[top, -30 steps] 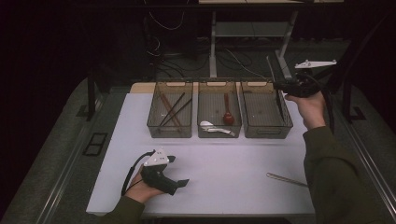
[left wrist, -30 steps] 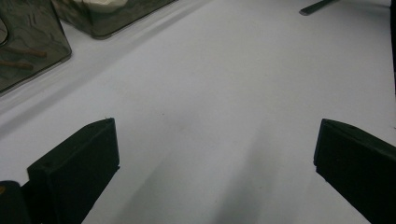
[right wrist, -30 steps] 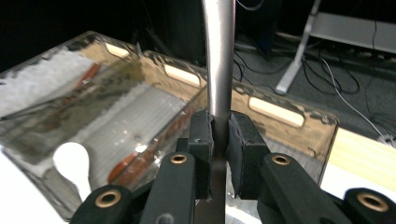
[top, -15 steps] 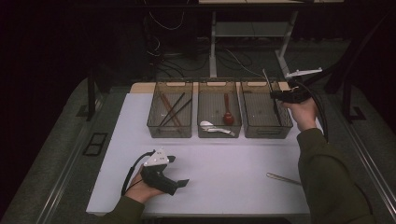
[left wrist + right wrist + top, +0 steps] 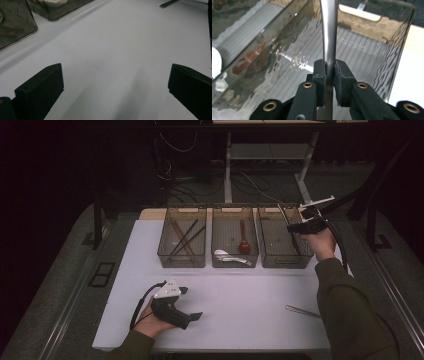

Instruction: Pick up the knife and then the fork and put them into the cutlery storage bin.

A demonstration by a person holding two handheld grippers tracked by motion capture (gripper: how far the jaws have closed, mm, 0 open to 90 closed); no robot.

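Observation:
My right gripper is shut on a silver metal utensil handle, which slants into the right clear bin. In the right gripper view the pads pinch the flat metal handle, with the bin's ribbed floor beyond it. My left gripper rests on the white table near the front left. Its jaws stand wide open over bare table in the left gripper view.
The left bin holds chopsticks. A red spoon and a white spoon lie in the middle bin. Another metal utensil lies on the table at front right, beside the right sleeve.
The right hand has come down and slightly left with the metal utensil, bringing it from above the bin into it. The left hand has not moved.

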